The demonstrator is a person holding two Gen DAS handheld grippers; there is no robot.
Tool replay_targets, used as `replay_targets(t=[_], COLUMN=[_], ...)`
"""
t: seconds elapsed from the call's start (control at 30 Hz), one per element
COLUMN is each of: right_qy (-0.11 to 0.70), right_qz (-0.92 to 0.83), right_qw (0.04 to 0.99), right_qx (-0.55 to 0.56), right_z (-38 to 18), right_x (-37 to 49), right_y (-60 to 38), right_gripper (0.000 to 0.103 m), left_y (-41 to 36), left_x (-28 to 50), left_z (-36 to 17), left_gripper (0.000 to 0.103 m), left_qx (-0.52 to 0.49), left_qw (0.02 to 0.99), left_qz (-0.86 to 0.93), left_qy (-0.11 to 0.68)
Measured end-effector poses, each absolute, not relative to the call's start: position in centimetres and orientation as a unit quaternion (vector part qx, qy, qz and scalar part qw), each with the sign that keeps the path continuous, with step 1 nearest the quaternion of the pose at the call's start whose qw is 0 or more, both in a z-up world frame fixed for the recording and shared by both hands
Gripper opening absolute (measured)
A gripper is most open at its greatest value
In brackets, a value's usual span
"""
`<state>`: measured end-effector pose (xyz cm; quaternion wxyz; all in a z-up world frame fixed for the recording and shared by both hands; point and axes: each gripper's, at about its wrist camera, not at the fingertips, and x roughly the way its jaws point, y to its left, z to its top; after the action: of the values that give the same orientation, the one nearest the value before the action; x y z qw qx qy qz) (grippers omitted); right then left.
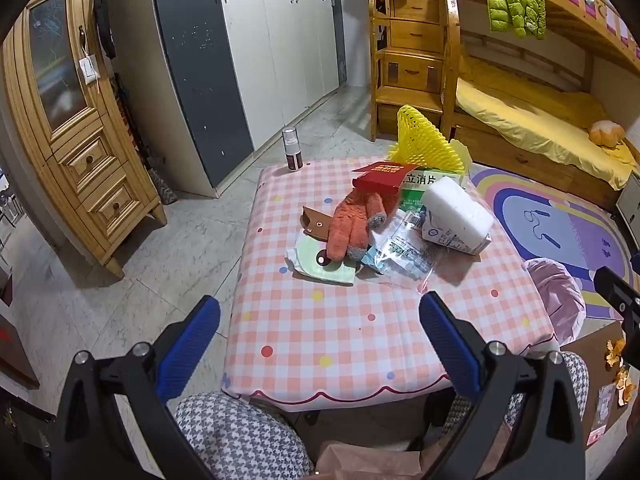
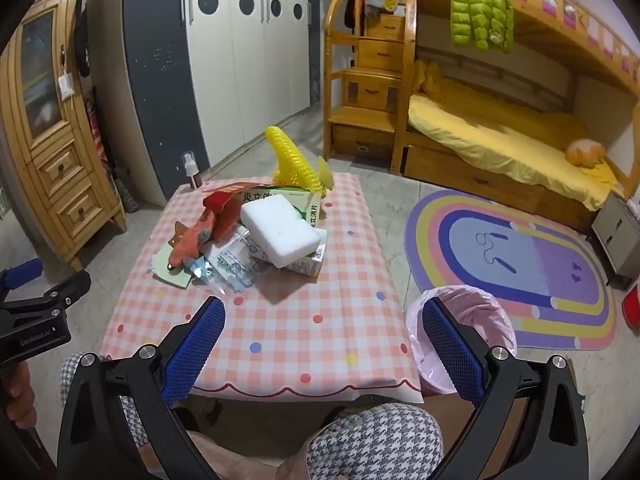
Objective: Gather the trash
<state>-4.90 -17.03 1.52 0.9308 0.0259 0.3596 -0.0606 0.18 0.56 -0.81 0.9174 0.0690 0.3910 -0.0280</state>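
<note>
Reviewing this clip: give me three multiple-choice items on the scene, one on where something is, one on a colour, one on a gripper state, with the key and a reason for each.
1. Where does the bin with the pink liner stand?
A. on the table
B. on the floor beside the table's right edge
C. on the bed

2. What colour is the foam block lying on top of the pile?
A. white
B. black
C. red

3. How do the right gripper jaws stand?
A. shut on the foam block
B. shut on nothing
C. wide open, nothing between them

Key: 1 B, the bin sits below the checked tablecloth, next to the rug. 2 A, the block is plain white. 3 C, the blue pads are far apart, short of the pile.
</note>
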Motion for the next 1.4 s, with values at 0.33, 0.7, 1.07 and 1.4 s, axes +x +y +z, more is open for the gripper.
replay_targets(t=[0.33,0.7,1.07,1.4], right_qy=[0.362,0.363,0.364,0.364], right_qz=[-0.060,-0.059,-0.061,-0.061], right_qw=[0.930,0.929,0.929,0.929], right_qx=[0.028,0.030,0.031,0.030], right_z=[1.58,1.45,1.47,1.45], right_x=[-4.84,-4.83,-5.08,-5.09], right_y=[-17.03,-17.07,-17.14,-17.19], right_gripper=[0.098,0.098,0.098,0.098], left_y=[0.55,0.67,0.66,0.71], left_x=[0.34,0.37,0.36,0.38], left_z=[-0.75,-0.73,-0.74,-0.72], left_gripper=[0.097,0.097,0.097,0.097], left_qx=[0.069,0.068,0.068,0.068], left_qw=[0.917,0.917,0.917,0.917], left_qz=[-0.025,-0.026,-0.026,-0.026], left_qy=[0.393,0.393,0.393,0.392])
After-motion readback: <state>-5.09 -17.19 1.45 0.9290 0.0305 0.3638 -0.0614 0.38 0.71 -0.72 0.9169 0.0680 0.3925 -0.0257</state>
